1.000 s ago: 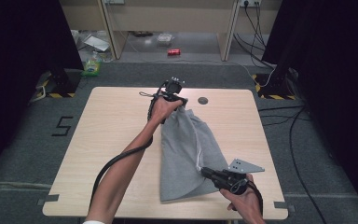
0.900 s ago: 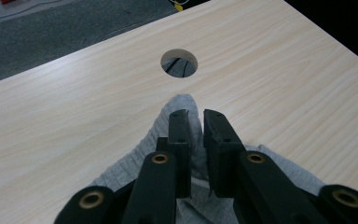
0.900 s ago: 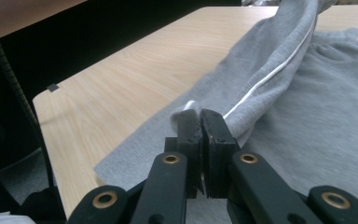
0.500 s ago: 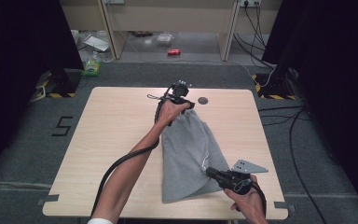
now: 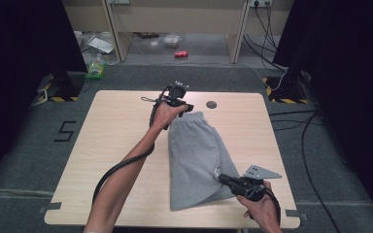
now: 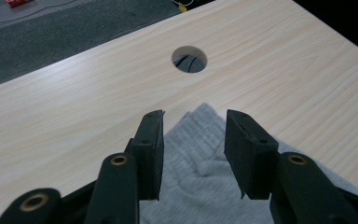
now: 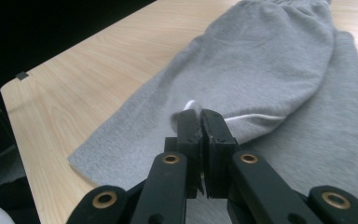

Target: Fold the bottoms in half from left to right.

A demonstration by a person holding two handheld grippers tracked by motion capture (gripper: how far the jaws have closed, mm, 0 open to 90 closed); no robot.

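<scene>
Pale wood-grain table (image 5: 116, 145), rounded corners, smooth laminate, with a round cable hole (image 5: 211, 104) near its far edge. Bearing one grey garment (image 5: 194, 155), apparently shorts, of soft, slightly fuzzy knit; lying flat and folded lengthwise, just on the near side of the hole and reaching from there almost to the table's near edge. Gathered waistband end (image 6: 200, 116) nearest the hole, ribbed and puckered; hem end farthest from it, cut at a slant. Upper fold rounded along one edge, with a thin white trim line (image 7: 256, 117) showing beneath it. Underside of the cloth hidden; exact cut of the legs hard to make out.

Left gripper (image 6: 193, 140), black, blocky pads, hovering over the waistband just short of the hole: jaws just been opening, now parted and released, cloth lying below and between them, not pinched.

Right gripper (image 7: 200, 123), far from the hole at the garment's near corner: jaws clenched together on the fold's edge, a small nub of grey cloth and white trim bunched at the tips. Grey three-cornered plate (image 5: 261, 172) on top; hand (image 5: 262, 208) cut off by the picture's lower edge.
</scene>
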